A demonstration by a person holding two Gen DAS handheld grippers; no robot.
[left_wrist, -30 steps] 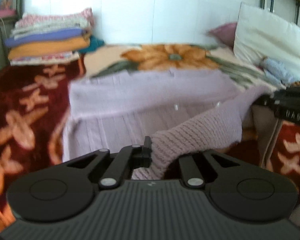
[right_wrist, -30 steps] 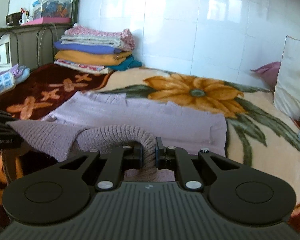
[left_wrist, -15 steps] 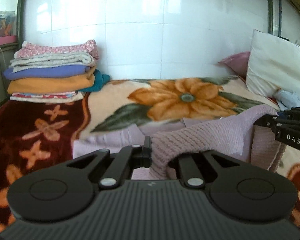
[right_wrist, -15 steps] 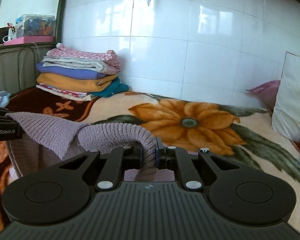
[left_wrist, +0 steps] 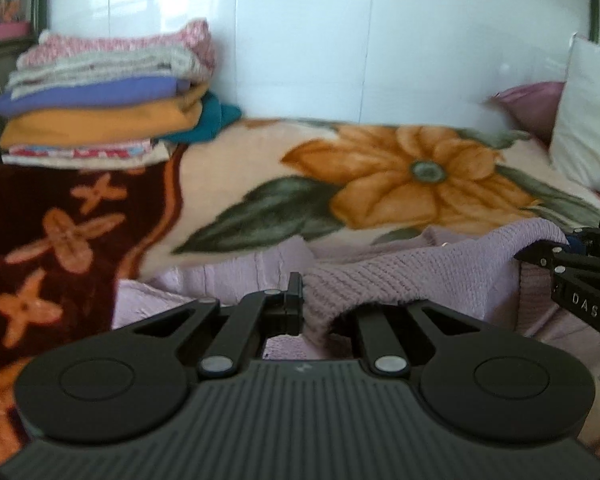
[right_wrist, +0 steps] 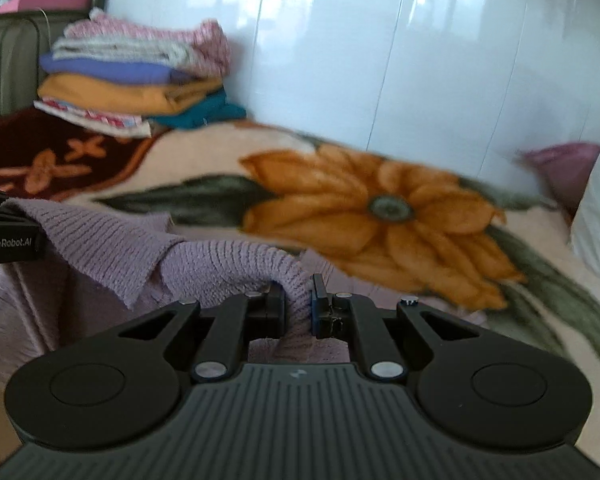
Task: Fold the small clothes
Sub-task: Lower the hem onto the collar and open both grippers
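Both grippers are carrying one edge of a lilac knit sweater (left_wrist: 420, 272) across a flowered blanket (left_wrist: 260, 168) toward the tiled wall, so the step in hand looks like the fold-over: the lifted hem is being brought over the part of the garment that lies flat on the bed. The left gripper (left_wrist: 320, 312) is pinched tight on the ribbed edge, and the right gripper (right_wrist: 298, 308) is clamped on a bunched roll of the same knit, with the cloth stretched between them. The rest of the sweater rests on the blanket below and just ahead of the grippers. A stack of folded clothes (right_wrist: 136, 76) sits by the wall on the left. The next move likely calls for lowering both corners evenly onto the far edge, keeping the hem taut and level, before letting go.
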